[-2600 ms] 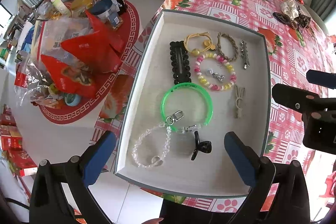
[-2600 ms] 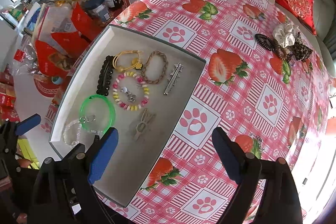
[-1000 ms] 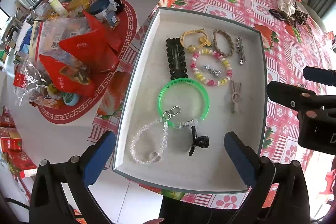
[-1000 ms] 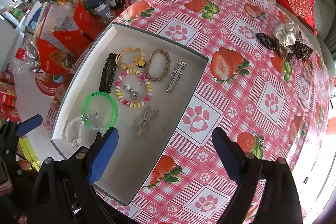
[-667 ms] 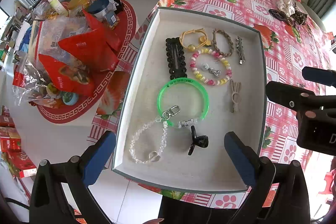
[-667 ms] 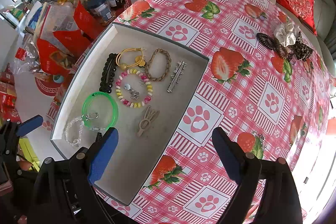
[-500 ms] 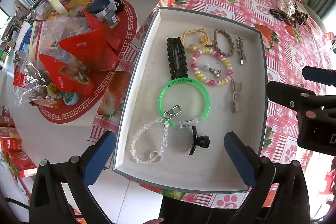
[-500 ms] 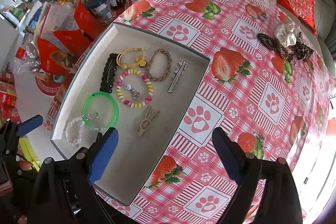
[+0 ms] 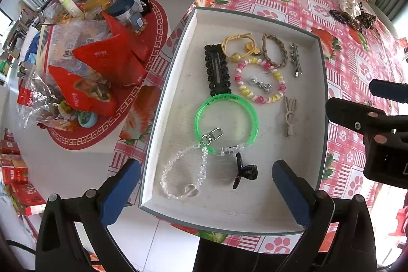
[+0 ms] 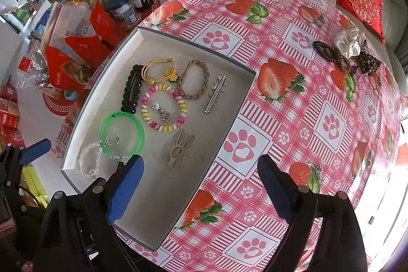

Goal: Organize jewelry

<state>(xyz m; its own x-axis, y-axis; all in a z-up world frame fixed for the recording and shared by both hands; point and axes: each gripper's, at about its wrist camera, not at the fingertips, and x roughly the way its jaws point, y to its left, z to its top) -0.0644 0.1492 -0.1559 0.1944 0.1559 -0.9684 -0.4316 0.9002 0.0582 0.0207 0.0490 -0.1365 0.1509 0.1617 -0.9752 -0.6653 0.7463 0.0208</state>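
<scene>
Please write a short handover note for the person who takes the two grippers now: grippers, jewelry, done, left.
Left gripper: open, empty, above the near end of the tray.
Right gripper: open, empty, above the tray's right edge.
Done: in the tray lie the green bangle, clear bead bracelet, black claw clip, pastel bead bracelet and several clips.
Left: scrunchies at the tablecloth's far side; a small chain near the right gripper.

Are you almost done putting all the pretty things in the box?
Mostly. The tray already holds the green bangle, bead bracelet and clips. Both the left gripper and right gripper are open and empty. The scrunchies and a small chain remain on the tablecloth.
</scene>
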